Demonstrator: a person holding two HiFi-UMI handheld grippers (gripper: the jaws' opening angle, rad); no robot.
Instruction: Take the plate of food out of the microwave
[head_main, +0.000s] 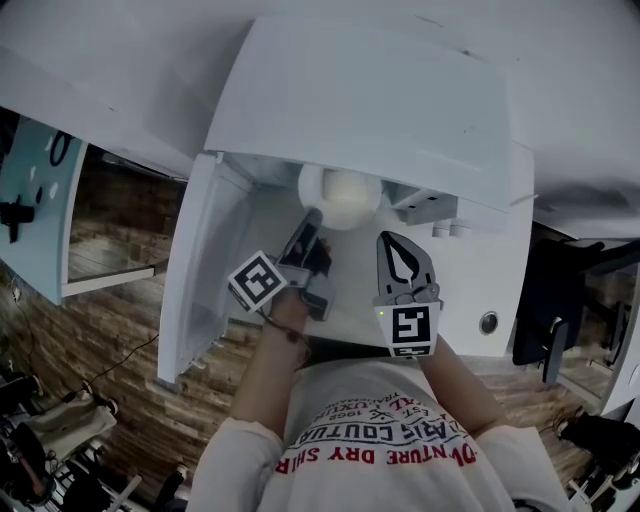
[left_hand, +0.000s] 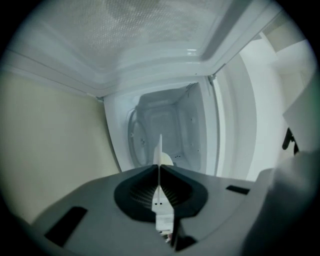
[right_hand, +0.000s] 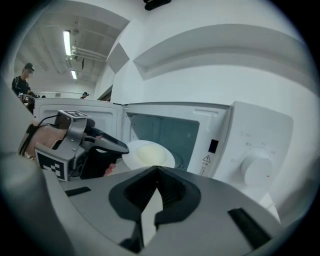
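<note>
Head view looks steeply down on the white microwave (head_main: 360, 110), which fills the upper centre of the frame, with its door (head_main: 195, 270) swung open toward the left edge. At the bottom centre is the person's white shirt (head_main: 380, 440) with red lettering, and both forearms reach up from it toward the oven. The left gripper (head_main: 312, 218) points into the open cavity from the lower left. The right gripper (head_main: 388, 240) sits just to its right, in front of the opening and clear of the dish. In the left gripper view the left gripper (left_hand: 160, 165) is clenched on the rim of the plate (left_hand: 160, 150), seen edge-on as a thin white line between the closed pads, with the cavity (left_hand: 165, 130) beyond it at centre. In the right gripper view the right gripper (right_hand: 157, 168) has its jaws closed tip to tip with nothing between them. Past it, the left gripper (right_hand: 125, 147) comes in from the left of the frame and bites the near left rim of the plate (right_hand: 131, 155). The plate (head_main: 340, 195) is at the mouth of the cavity (right_hand: 170, 132), below the front edge of the oven top. Whether it rests on the cavity floor or is raised off it, the views do not settle. A pale mound of food (right_hand: 147, 154) lies on the middle of the plate. Smallest is the round knob (right_hand: 258, 170) on the control panel at the right of that frame.
</note>
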